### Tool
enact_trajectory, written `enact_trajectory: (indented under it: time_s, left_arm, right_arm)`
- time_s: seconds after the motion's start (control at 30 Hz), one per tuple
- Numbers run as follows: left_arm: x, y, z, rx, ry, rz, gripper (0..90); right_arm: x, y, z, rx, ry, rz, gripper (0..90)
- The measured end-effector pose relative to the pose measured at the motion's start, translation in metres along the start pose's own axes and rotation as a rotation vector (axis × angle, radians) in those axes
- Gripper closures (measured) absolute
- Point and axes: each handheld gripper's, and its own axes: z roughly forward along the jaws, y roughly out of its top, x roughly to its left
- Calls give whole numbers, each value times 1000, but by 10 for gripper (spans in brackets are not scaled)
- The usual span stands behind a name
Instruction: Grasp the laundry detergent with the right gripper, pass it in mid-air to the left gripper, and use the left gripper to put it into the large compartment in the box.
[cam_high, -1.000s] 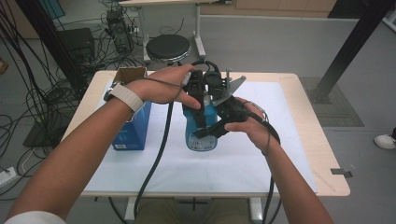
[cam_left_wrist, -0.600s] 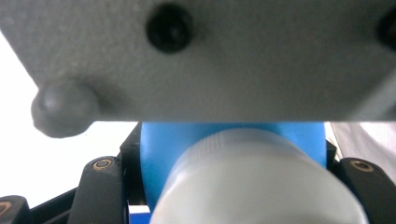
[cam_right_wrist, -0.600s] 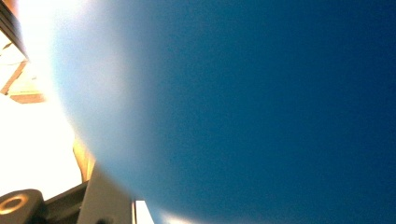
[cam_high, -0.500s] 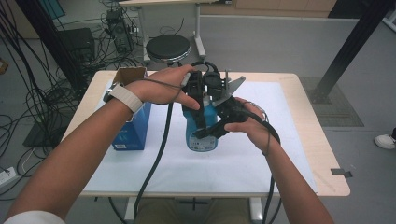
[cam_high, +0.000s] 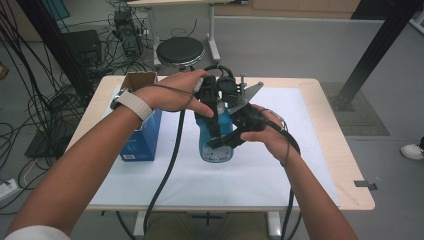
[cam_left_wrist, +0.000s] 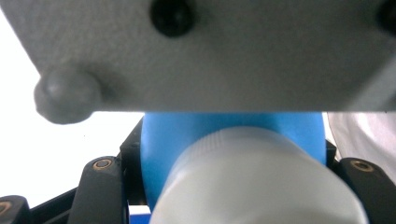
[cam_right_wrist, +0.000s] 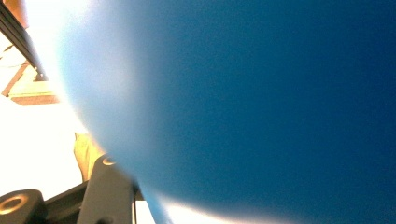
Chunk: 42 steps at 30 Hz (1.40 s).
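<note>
A blue bottle (cam_high: 215, 154) stands upright on the white sheet in the middle of the table. My left gripper (cam_high: 214, 102) comes down on its top and is shut on the white ribbed cap (cam_left_wrist: 261, 186), with the blue bottle shoulder (cam_left_wrist: 224, 133) just beyond. My right gripper (cam_high: 218, 142) reaches in from the right and is shut across the bottle's body, whose blue wall (cam_right_wrist: 261, 102) looms close in the right gripper view beside one black finger (cam_right_wrist: 109, 191). The right gripper's grey plate (cam_left_wrist: 210, 51) hangs over the cap.
An open blue carton (cam_high: 142, 127) stands left of the bottle. The white sheet (cam_high: 250, 185) covers most of the wooden table (cam_high: 345, 175). A black stool (cam_high: 180, 50) and tangled cables (cam_high: 45, 105) lie beyond the far and left edges.
</note>
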Motion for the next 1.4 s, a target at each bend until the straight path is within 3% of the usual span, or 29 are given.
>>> enact_trajectory:
  time_s: [0.6, 1.4]
  left_arm:
    - [0, -3, 0, -6, 3, -7, 384]
    - [-1, -4, -1, -14, 2, -12, 384]
  right_arm:
    - [-2, 1, 1, -1, 5, -21, 430]
    - [0, 2, 0, 1, 20, -10, 430]
